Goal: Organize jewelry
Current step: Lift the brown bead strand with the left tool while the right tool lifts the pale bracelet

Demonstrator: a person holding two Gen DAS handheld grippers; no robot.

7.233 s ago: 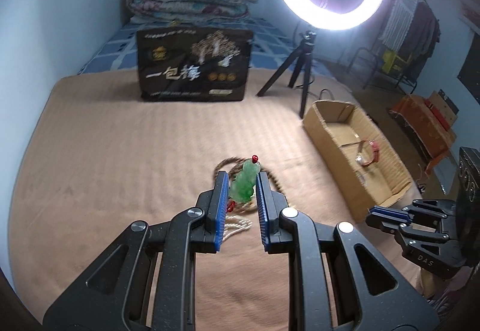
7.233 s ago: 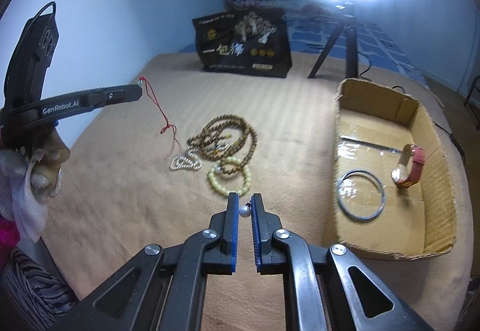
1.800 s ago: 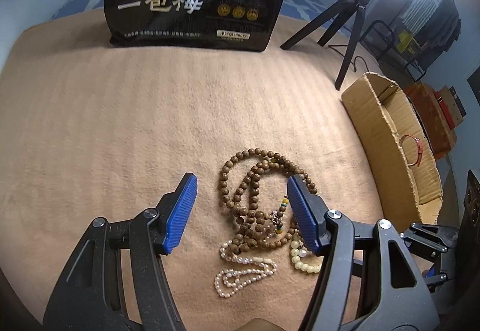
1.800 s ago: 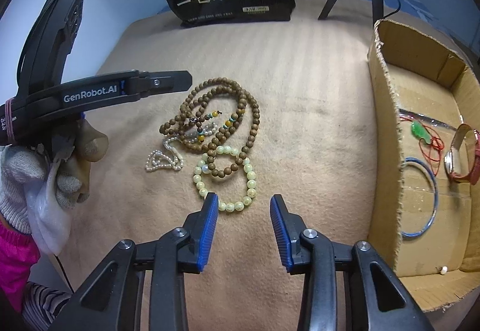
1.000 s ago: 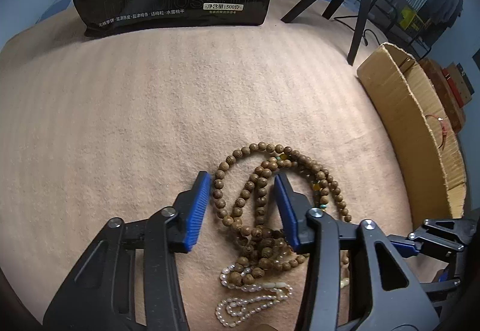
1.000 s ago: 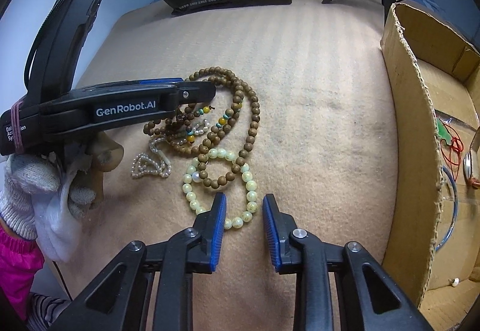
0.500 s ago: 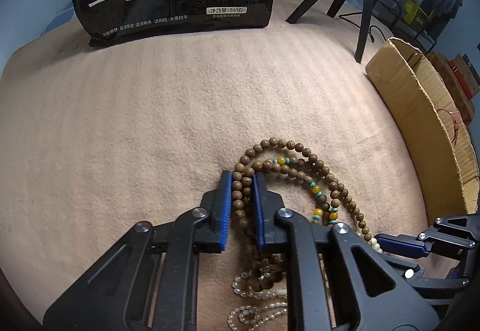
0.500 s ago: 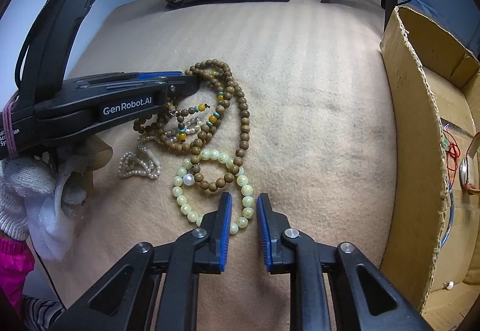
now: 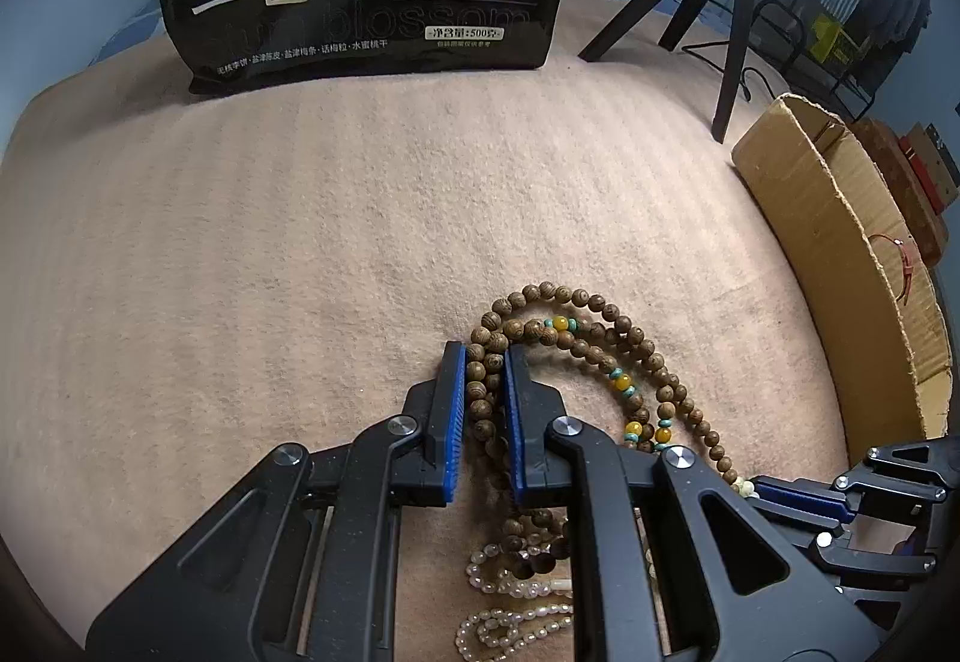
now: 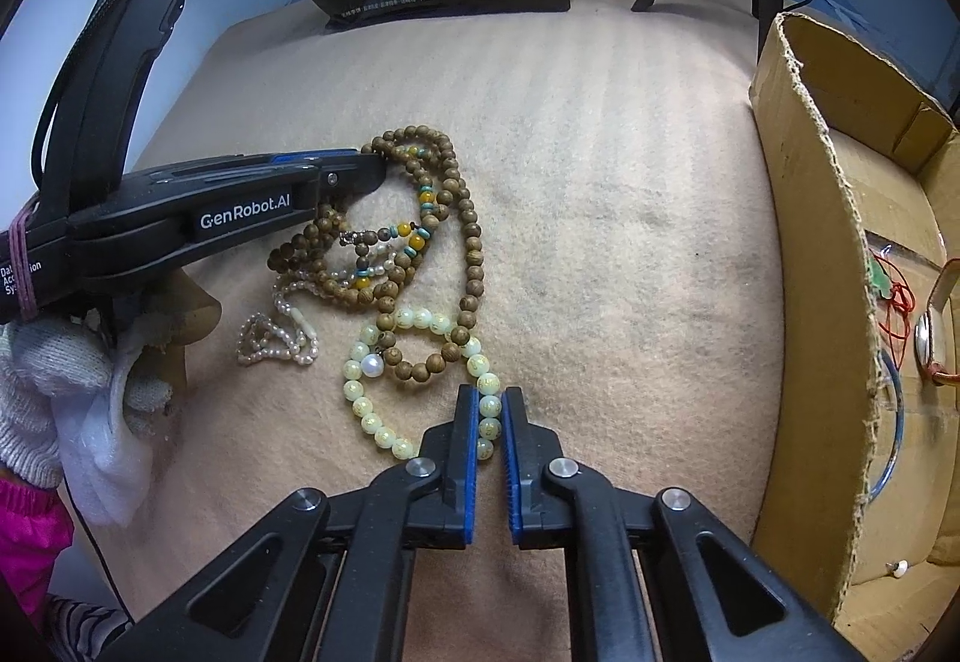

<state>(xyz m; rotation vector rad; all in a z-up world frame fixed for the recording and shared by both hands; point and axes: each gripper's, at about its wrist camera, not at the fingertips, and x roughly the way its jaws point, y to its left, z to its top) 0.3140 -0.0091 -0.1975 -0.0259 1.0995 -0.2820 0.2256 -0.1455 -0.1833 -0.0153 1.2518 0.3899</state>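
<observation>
Two grips logged, both closed: left tool [image 9: 485, 380] pinching a doubled run of wood beads [image 9: 606, 344] at the far-left bend of the heap, right tool [image 10: 491, 416] pinching the near right arc of the bracelet [image 10: 366, 410]. All of it lying on the blanket [image 10: 600, 182], left of the box [image 10: 840, 242]; nothing lifted clear, as far as can be judged. Main risk judged to be tangling: a wood loop lying across the bracelet's far side and inside its ring, and pearls [image 10: 270, 344] tucked under the wood loops near the left tool. Lifting either tool alone likely to drag the whole heap. Pulling both apart likely to tighten the crossing, strain a cord, or snap an elastic and scatter beads over the blanket. Second risk: slip. Round beads between flat pads, held at only a few beads; a sideways tug likely to roll them out and drop the strand short of the box. Third: long wood loops hanging low on the way over, apt to catch the ragged box wall or sweep the pearls along. Also noted: white bead [image 10: 373, 365] at the bracelet's left side, attached or loose not discernible; if loose, likely to roll off once the bracelet moves. Suggest raising slowly and checking that the crossing frees before carrying right.
</observation>
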